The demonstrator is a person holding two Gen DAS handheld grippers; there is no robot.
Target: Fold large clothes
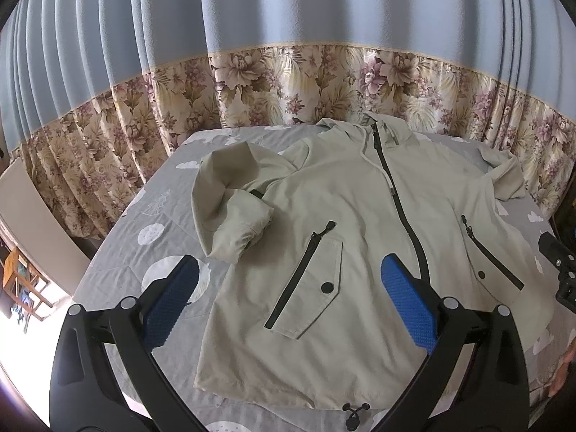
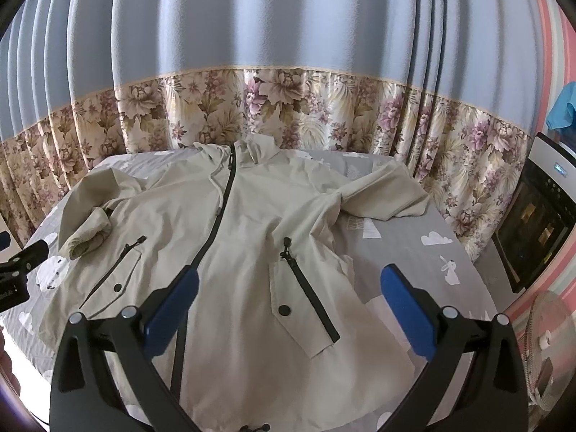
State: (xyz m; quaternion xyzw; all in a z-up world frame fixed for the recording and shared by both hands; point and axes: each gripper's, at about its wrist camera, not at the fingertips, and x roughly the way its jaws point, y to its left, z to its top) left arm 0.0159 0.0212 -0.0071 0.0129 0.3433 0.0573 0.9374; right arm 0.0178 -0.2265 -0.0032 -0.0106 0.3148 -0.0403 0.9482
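One pale beige jacket lies face up and zipped on a bed, its hood toward the curtains and its hem toward the cameras. A black zipper runs down the front, and a slanted black-zipped pocket with a dark snap sits on each side. The sleeve on the left of both views is folded back on itself, its cuff lying just beside the chest; the other sleeve stretches out across the bedsheet, which is grey and printed with white clouds and rabbits. The left gripper hovers above the hem with its blue-padded fingers spread wide and holding nothing. The right gripper hangs over the jacket's lower right side, fingers likewise parted and empty. Behind the bed hang curtains, blue-grey above and floral below. A dark-fronted appliance stands at the right edge, near a standing fan.
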